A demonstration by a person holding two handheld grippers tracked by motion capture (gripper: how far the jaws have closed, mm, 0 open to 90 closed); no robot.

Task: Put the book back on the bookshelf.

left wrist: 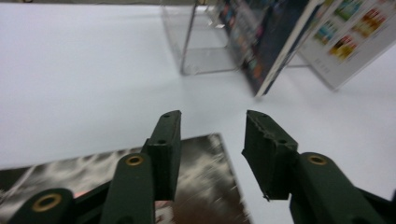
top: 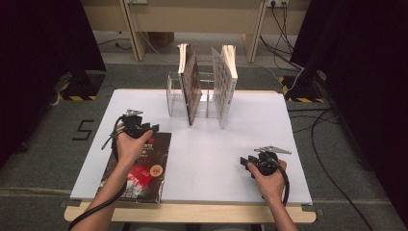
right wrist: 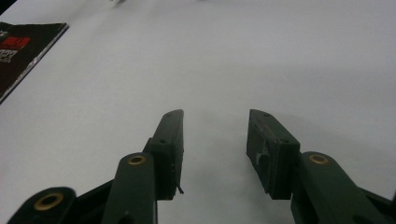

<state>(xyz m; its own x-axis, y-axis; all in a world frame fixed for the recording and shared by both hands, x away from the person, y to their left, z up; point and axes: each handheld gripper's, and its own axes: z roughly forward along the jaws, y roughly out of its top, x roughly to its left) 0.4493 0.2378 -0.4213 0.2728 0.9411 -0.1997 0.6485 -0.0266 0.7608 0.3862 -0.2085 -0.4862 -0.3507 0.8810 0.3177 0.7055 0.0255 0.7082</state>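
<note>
We hold the left tool (top: 144, 129) above the far end of the dark magazine (top: 144, 171), which lies flat on the white surface (top: 211, 154) at about 8 o'clock from the centre. In the left gripper view its jaws stand apart with nothing between them, over the magazine's (left wrist: 201, 182) far corner. Our right tool (top: 246, 163) sits at 4 o'clock, jaws likewise parted and empty. The magazine's cover carries red and white print, too blurred for us to read. At 12 o'clock a clear rack (top: 177, 96) holds two upright books: a dark one (top: 191, 89) and a white one (top: 224, 86).
</note>
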